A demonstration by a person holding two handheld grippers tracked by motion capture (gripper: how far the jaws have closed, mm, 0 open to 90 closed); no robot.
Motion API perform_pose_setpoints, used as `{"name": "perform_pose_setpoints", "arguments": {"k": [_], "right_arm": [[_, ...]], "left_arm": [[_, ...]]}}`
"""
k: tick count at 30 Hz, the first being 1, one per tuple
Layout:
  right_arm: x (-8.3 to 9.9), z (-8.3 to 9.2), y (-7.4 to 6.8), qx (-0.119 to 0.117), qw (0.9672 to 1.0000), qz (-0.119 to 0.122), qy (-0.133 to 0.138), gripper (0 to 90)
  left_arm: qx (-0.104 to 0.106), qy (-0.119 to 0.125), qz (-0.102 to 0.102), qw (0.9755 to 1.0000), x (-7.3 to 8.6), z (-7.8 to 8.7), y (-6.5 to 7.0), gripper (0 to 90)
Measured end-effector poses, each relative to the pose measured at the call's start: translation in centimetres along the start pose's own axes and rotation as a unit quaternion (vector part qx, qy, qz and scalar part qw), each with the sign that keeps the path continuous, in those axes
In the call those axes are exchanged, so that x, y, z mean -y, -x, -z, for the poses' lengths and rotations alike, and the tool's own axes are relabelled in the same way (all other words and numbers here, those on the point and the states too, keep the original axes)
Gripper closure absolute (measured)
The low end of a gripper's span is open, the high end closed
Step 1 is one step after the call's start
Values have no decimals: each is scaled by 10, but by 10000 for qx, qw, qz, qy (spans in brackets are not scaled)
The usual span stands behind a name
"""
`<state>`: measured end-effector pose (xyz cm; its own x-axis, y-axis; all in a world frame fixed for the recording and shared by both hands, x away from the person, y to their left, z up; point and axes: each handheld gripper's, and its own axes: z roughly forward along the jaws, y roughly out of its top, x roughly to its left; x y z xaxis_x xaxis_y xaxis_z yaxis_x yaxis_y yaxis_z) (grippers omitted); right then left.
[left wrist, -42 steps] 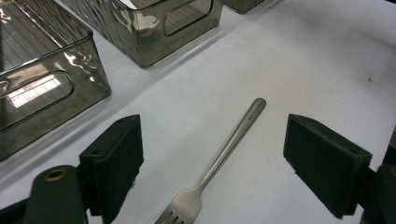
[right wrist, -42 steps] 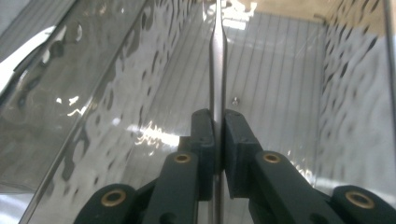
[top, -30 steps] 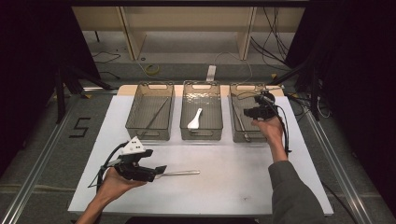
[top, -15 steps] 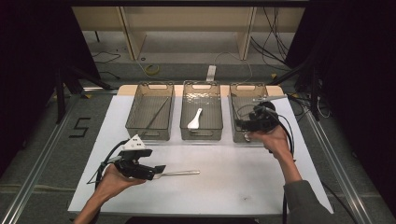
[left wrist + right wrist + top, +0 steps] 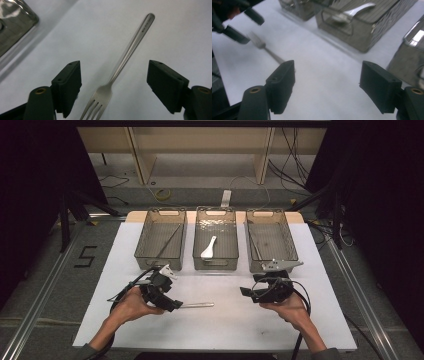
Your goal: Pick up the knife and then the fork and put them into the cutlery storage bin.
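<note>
A steel fork (image 5: 197, 305) lies flat on the white table top (image 5: 225, 325), handle pointing right. My left gripper (image 5: 175, 304) is open around the fork's tine end. In the left gripper view the fork (image 5: 125, 57) lies between the two spread jaws, touching neither. My right gripper (image 5: 245, 293) is open and holds nothing, low over the table in front of the right bin (image 5: 272, 245), pointing left. The right gripper view shows the fork (image 5: 265, 48) and the left gripper (image 5: 243, 25) farther off.
Three clear bins stand in a row at the back. The left bin (image 5: 161, 240) holds a thin rod. A white spoon (image 5: 208, 247) lies in the middle bin (image 5: 215, 242). The right bin holds a slim utensil along its left side. Open table lies between the grippers.
My right gripper has come back from over the right bin to low above the table in front of it, turned leftward. The left gripper and the fork have stayed put.
</note>
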<state>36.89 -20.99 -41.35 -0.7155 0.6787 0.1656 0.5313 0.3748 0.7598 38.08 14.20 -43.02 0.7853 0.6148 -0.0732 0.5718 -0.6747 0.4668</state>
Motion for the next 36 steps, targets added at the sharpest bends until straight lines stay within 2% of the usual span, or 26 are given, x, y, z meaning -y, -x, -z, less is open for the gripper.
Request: {"name": "perform_pose_setpoints", "arguments": {"k": [5, 6, 9, 13, 18, 22, 26, 30, 32, 36], "right_arm": [[8, 0, -12, 36, 9999, 114, 83, 279], [10, 0, -14, 42, 9999, 104, 104, 278], [15, 0, -19, 32, 9999, 75, 149, 275], [21, 2, -21, 33, 9998, 64, 180, 282], [25, 4, -22, 59, 9998, 33, 162, 281], [27, 5, -24, 72, 9999, 42, 127, 281], [29, 5, -27, 72, 9999, 77, 86, 281], [31, 6, -28, 42, 9999, 38, 91, 281], [31, 6, -28, 17, 9999, 55, 84, 281], [31, 4, -29, 8, 10000, 68, 54, 282]], "left_arm": [[-15, -239, -134, 9996, -5, -10, 0, 317], [-5, -205, -92, 9997, -6, -12, 0, 322], [63, -341, -168, 9993, -6, -15, 0, 338], [136, -431, -158, 9989, -6, -20, -2, 367], [198, -526, -264, 9981, -9, -22, -1, 439], [124, -755, -370, 9964, -13, -29, -1, 485], [231, -880, -417, 9950, -19, -37, 2, 539], [160, -1115, -556, 9921, -21, -43, 5, 583], [191, -1118, -553, 9920, -21, -44, 6, 606], [154, -1252, -641, 9899, -22, -46, 7, 658]]}}
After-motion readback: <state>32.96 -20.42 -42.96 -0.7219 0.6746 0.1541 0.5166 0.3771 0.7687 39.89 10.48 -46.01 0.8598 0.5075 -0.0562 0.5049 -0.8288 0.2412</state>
